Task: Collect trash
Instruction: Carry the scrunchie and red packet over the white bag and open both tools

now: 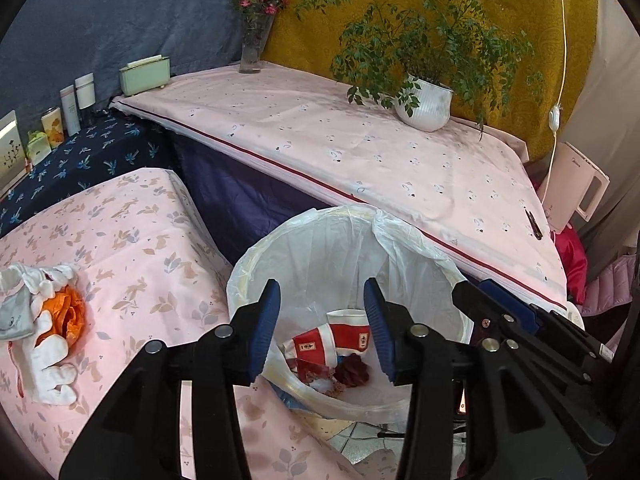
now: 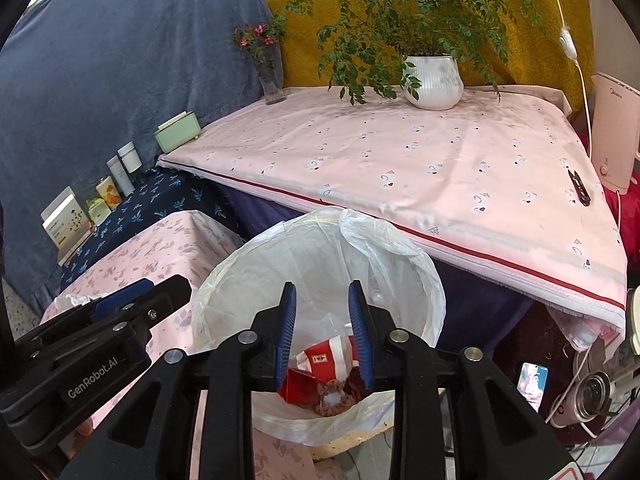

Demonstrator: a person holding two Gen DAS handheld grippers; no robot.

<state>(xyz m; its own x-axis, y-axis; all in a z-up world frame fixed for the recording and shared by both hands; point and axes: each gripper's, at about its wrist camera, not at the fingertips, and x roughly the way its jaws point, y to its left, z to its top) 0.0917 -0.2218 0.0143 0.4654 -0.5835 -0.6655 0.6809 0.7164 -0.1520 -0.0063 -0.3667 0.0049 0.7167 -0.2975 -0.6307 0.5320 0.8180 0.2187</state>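
- Trash [image 1: 332, 356] is seen at the bottom of a white-lined bin [image 1: 256, 264]: a red-and-white paper cup [image 2: 326, 354] and dark crumpled scraps.
- The left gripper [image 1: 322, 330] is held above the bin, its blue-padded fingers [image 1: 266, 328] spread with nothing between them.
- The right gripper [image 2: 322, 334] is held over the same bin, fingers [image 2: 286, 332] likewise parted and empty.
- More trash, white tissues [image 1: 48, 340] around an orange wrapper [image 1: 72, 314], is left on the pink-covered worktop [image 1: 140, 264] beside the bin.
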